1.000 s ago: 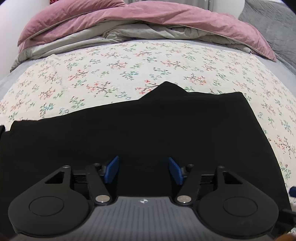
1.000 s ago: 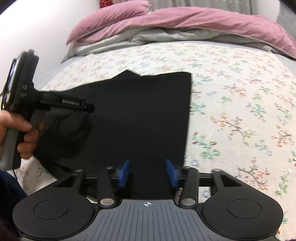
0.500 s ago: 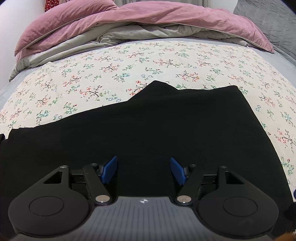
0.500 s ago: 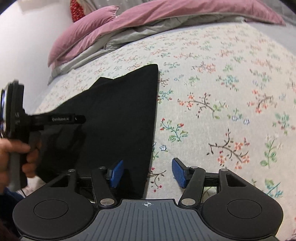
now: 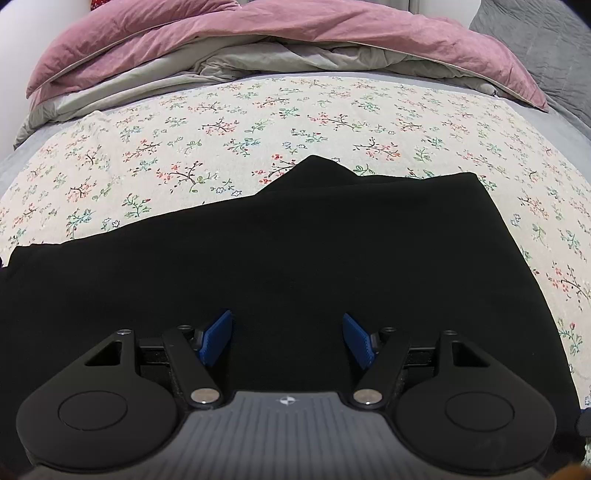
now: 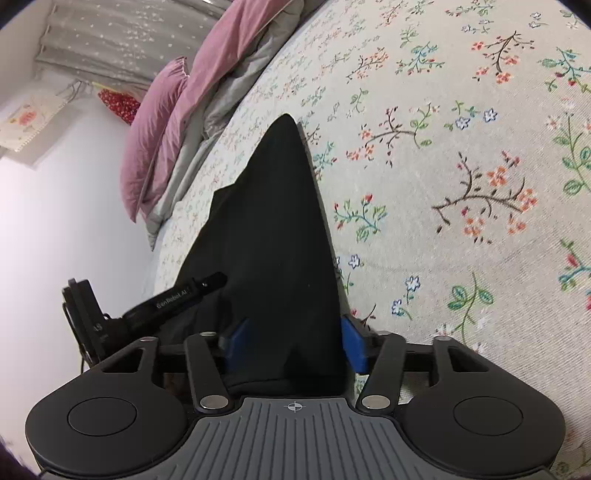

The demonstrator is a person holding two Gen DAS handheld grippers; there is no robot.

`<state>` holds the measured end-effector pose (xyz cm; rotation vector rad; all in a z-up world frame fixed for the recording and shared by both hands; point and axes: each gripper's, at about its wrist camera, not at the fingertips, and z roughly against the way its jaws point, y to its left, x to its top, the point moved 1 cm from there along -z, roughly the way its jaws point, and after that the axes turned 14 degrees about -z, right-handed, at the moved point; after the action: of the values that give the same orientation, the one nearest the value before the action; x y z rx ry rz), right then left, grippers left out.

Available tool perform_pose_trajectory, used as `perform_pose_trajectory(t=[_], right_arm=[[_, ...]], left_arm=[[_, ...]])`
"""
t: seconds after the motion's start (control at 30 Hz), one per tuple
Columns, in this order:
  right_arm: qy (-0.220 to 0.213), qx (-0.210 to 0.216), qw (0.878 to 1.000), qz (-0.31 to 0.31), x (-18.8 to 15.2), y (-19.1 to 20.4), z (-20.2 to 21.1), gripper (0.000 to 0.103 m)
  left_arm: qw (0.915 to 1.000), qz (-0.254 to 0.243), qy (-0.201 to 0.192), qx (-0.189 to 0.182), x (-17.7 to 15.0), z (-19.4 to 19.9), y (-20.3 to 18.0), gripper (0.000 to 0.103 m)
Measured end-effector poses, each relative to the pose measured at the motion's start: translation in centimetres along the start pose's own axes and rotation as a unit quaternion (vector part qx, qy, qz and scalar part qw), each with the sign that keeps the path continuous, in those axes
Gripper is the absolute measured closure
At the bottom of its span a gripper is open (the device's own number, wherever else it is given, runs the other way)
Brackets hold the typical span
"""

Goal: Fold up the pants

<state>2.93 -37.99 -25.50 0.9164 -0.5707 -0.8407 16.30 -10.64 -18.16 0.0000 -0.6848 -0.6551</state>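
Right wrist view: right hand-held gripper (image 6: 293, 339) rolled over, jaws closing, the pants' (image 6: 273, 236) near corner between its blue pads (image 6: 352, 343).
Grip check: cannot tell yet whether the pads actually press the cloth.
Left wrist view: left hand-held gripper (image 5: 287, 341) spread and opening wider, nothing pinched, hovering over the black cloth.
Pants: lying flat across the flowered bedsheet (image 5: 258, 122), under and ahead of both grippers.
Handling: soft, limp, light I'd judge; sags wherever unsupported.
Where to hold: corners or hem edge, through every layer.
Beyond: pink duvet (image 5: 295, 29) bunched at the bed's far end.
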Motion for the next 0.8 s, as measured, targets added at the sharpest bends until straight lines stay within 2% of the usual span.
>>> perform_pose_trajectory(t=[0.07,0.33,0.4,0.43,0.53,0.67,0.8], right_arm=[[-0.005,-0.004,1.0,0.003,-0.3,0.1,-0.2,0.058],[-0.026,0.007,1.0,-0.001,-1.2,0.1,-0.7,0.058],[-0.034,0.012,0.999,-0.001,-1.5,0.2,-0.7,0.084],[-0.038,0.012,0.999,0.007,-1.7,0.4,-0.8,0.093],[-0.071,0.006,0.995,0.07,-3.1,2.3,-0.6,0.093],[-0.108,-0.013,0.981,0.163,-5.9,5.5,-1.1,0.093],[-0.131,-0.044,0.956,0.26,-8.5,8.0,-2.4,0.093]], left_arm=[[1.0,0.0,0.0,0.0,0.0,0.0,0.0,0.023],[1.0,0.008,0.003,-0.001,0.3,-0.2,0.2,0.022],[0.9999,0.009,0.003,-0.004,0.5,-0.1,0.3,0.022],[0.9999,0.008,-0.001,-0.01,0.7,0.1,0.3,0.022],[0.9986,-0.001,-0.023,-0.047,1.4,1.1,0.3,0.022],[0.9934,-0.026,-0.067,-0.089,3.1,3.3,-0.2,0.022],[0.9863,-0.063,-0.084,-0.127,5.6,4.0,-1.8,0.021]])
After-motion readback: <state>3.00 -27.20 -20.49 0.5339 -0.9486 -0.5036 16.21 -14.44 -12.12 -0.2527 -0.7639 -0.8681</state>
